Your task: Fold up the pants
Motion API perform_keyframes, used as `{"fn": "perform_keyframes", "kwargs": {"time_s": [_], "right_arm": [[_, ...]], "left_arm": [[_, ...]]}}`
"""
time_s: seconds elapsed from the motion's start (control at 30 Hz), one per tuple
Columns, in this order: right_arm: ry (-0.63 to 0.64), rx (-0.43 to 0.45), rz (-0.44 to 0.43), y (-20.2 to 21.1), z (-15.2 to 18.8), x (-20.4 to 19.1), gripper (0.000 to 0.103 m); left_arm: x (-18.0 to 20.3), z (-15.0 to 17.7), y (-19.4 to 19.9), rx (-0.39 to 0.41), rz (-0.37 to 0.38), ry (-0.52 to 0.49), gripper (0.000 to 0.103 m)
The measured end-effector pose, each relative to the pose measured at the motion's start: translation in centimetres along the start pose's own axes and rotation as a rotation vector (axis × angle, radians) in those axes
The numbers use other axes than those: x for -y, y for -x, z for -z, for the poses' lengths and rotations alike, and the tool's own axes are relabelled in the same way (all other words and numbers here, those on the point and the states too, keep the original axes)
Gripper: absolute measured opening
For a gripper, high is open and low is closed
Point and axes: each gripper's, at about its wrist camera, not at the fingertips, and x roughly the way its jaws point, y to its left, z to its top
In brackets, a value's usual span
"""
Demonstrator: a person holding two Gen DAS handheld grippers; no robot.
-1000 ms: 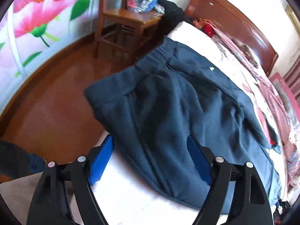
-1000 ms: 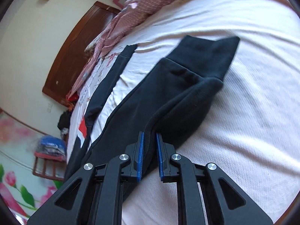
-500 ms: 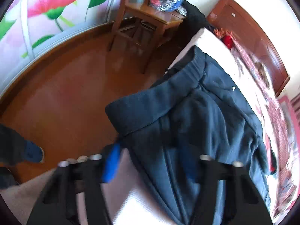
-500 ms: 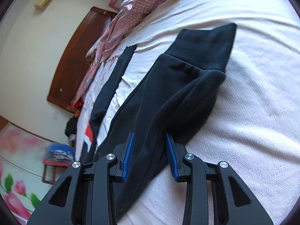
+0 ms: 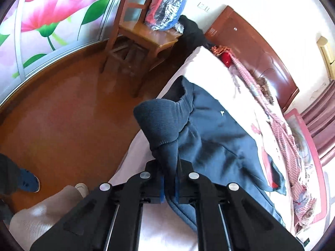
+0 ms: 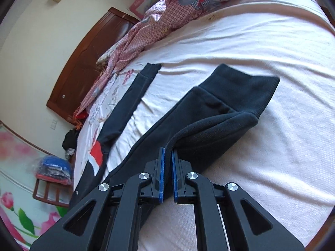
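Lift both ends of the pants (image 5: 211, 138) together and carry the near leg over the far one, keeping the edge taut. Your left hand-held gripper (image 5: 169, 185) is clamped on the waistband; your right hand-held gripper (image 6: 168, 174) pinches the leg edge near the cuff, on the bed (image 6: 272, 48).

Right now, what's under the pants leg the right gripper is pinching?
The white bedsheet shows all around the pants leg pinched by the right gripper. What lies directly beneath the fabric is covered; a second dark garment lies beside it.
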Motion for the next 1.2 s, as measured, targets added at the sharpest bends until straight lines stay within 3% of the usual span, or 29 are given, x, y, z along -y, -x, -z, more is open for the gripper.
{"fn": "perform_keyframes", "kwargs": {"time_s": [0.17,0.4,0.57,0.67,0.7,0.73,0.77,0.8,0.83,0.9,1.0,1.03,1.13,1.2], "right_arm": [[-0.032,0.01,-0.033,2.3,-0.2,0.5,0.005],[-0.041,0.068,-0.038,7.4,0.2,2.8,0.005],[-0.045,-0.008,-0.004,6.7,1.6,6.1,0.005],[-0.047,-0.047,-0.005,5.8,1.8,7.3,0.005],[-0.056,-0.052,-0.016,5.7,1.7,7.5,0.009],[-0.068,-0.047,-0.026,5.8,1.6,7.6,0.022],[-0.088,-0.027,-0.019,6.1,1.3,7.8,0.052],[-0.109,-0.002,0.001,6.4,1.1,8.0,0.067],[-0.133,0.029,0.009,6.6,0.8,8.4,0.072],[-0.184,0.051,0.011,6.4,-0.3,9.3,0.072],[-0.211,-0.007,0.058,4.1,-2.1,10.0,0.072],[-0.208,-0.001,0.071,3.9,-2.4,10.1,0.067],[-0.112,-0.001,0.152,3.6,-3.3,8.7,0.014],[-0.053,0.049,0.19,4.9,-3.8,7.9,0.009]], "left_arm": [[-0.5,1.5,2.7,-0.004,0.035,0.004,0.005],[-3.0,5.6,5.8,-0.064,0.016,0.01,0.006],[-4.7,8.1,4.4,-0.137,-0.051,0.019,0.006],[-4.4,8.5,3.4,-0.135,-0.097,0.005,0.007],[-4.1,8.5,3.1,-0.133,-0.113,-0.014,0.007],[-3.8,8.6,2.9,-0.129,-0.137,-0.046,0.007],[-3.6,8.6,2.8,-0.127,-0.15,-0.065,0.007],[-3.5,8.6,2.8,-0.126,-0.159,-0.073,0.007],[-3.7,8.6,3.0,-0.123,-0.154,-0.068,0.007],[-3.8,8.6,3.1,-0.125,-0.156,-0.069,0.007],[-3.9,8.6,3.4,-0.125,-0.154,-0.064,0.007],[-3.9,8.5,3.6,-0.123,-0.156,-0.068,0.007],[-3.7,8.4,4.5,-0.102,-0.157,-0.084,0.007],[-3.4,8.3,4.6,-0.094,-0.16,-0.092,0.007]]}}
